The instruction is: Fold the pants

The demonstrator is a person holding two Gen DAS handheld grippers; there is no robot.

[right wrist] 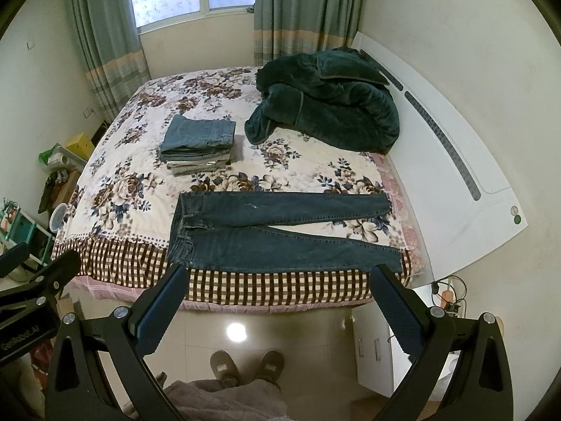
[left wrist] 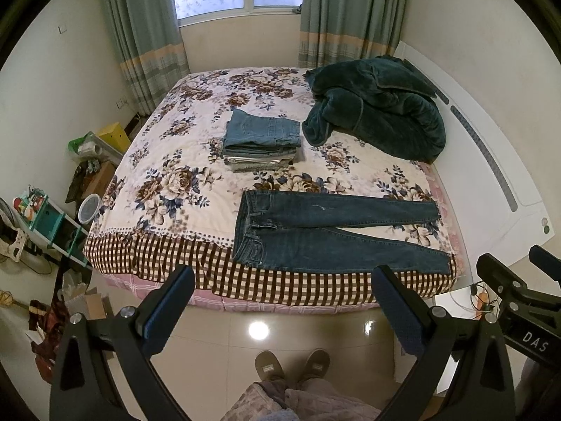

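Note:
Dark blue jeans lie flat along the near edge of the floral bed, waistband to the left, legs spread slightly to the right. They also show in the right wrist view. My left gripper is open and empty, held above the floor in front of the bed edge, short of the jeans. My right gripper is open and empty, at the same distance from the jeans. The right gripper also shows at the right edge of the left wrist view.
A stack of folded jeans sits mid-bed. A dark green blanket is heaped at the far right by the white headboard. Clutter and shelves stand on the floor at left. A white nightstand stands at right. My slippered feet are on the tiled floor.

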